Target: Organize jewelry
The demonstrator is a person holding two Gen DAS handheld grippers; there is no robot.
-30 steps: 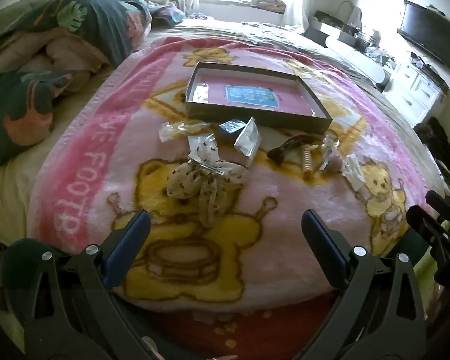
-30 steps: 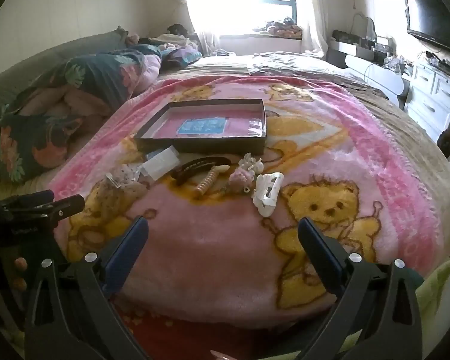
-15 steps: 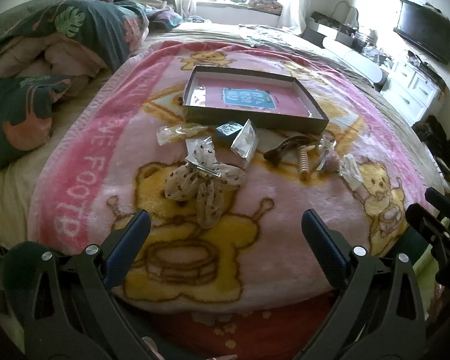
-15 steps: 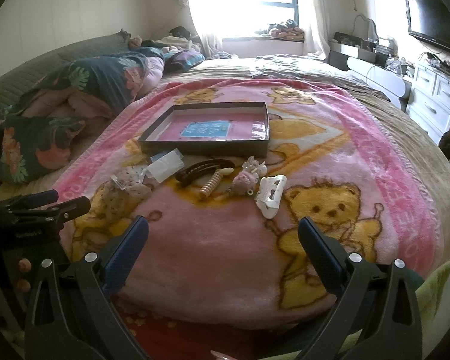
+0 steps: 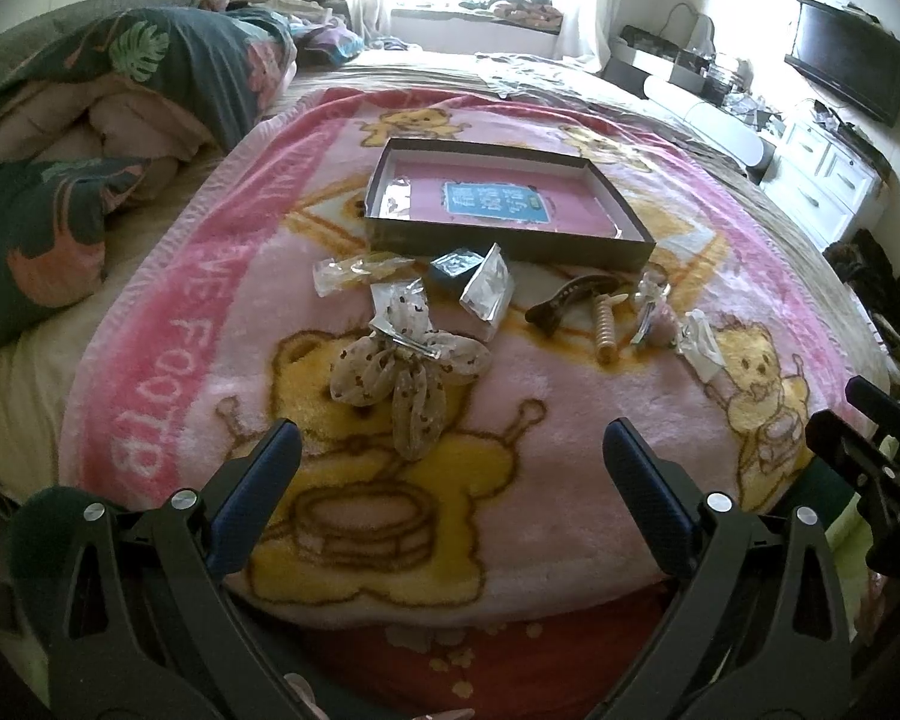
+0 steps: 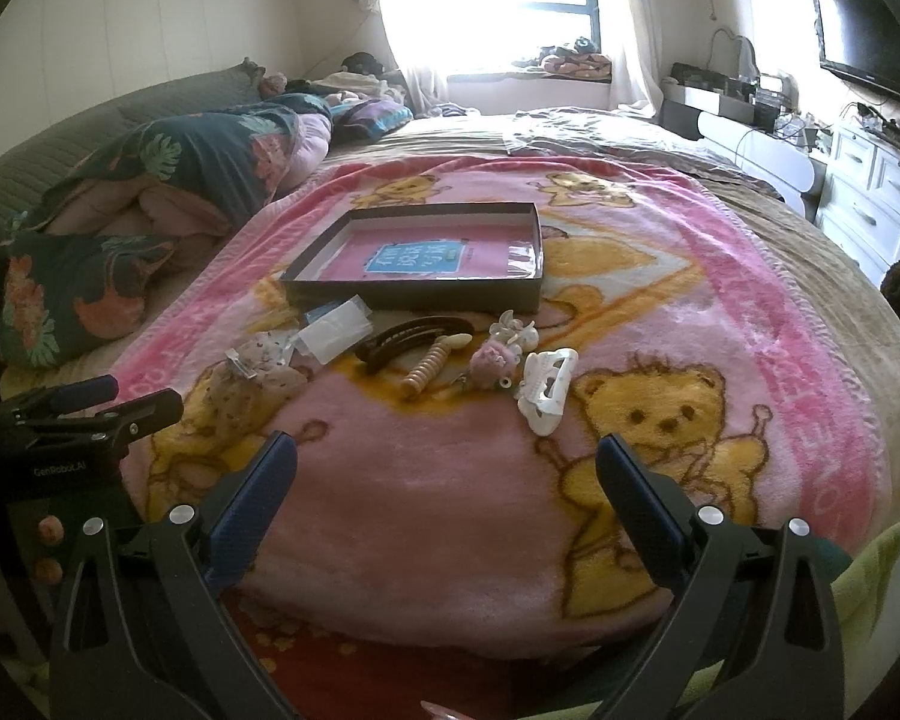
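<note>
While both tools hover short of the clutter, the left gripper [image 5: 450,468] and the right gripper [image 6: 447,468] each stand spread wide with nothing between their fingers, so every piece lies loose on the pink bear blanket [image 6: 462,516], just in front of the shallow dark box [image 6: 426,258]. The plush pile is the likely trouble: a fingertip pressed low could snag fibres or push a small piece deeper, and the thin plastic packets may slide away instead of lifting. Pieces also lie touching, so a grasp on the brown hair clip [image 6: 414,336] could drag the ribbed beige clip [image 6: 432,369] along. Counted: one box, one spotted fabric bow [image 5: 402,366], one white claw clip [image 6: 546,390], one pink fuzzy ornament [image 6: 495,360], about four clear packets, two grippers.
</note>
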